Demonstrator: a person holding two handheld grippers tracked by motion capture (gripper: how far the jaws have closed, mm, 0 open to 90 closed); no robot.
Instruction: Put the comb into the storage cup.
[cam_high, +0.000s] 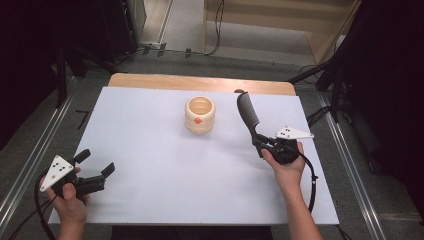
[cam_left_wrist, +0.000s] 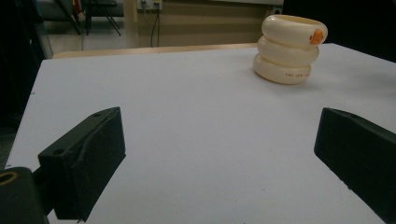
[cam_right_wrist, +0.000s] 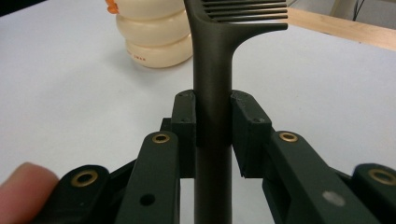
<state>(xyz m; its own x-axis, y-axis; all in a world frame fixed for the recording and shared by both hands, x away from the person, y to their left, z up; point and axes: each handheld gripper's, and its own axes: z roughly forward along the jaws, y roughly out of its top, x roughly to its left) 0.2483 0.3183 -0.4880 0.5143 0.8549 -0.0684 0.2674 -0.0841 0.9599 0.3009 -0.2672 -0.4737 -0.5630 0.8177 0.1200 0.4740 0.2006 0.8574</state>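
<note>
Gripping the comb (cam_high: 247, 114) by its handle, the right gripper (cam_high: 261, 145) held it pointing far-left toward the cup (cam_high: 200, 114); the left gripper (cam_high: 95, 167) gaped empty, farther off.

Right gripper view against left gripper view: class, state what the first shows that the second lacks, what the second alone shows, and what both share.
The right gripper view alone has the dark comb, its handle clamped between the right gripper jaws, and a fingertip at the lower left. The left gripper view alone has the left gripper, jaws wide apart with nothing between them. Both share the cream ringed cup with its orange mark and the white table.
</note>
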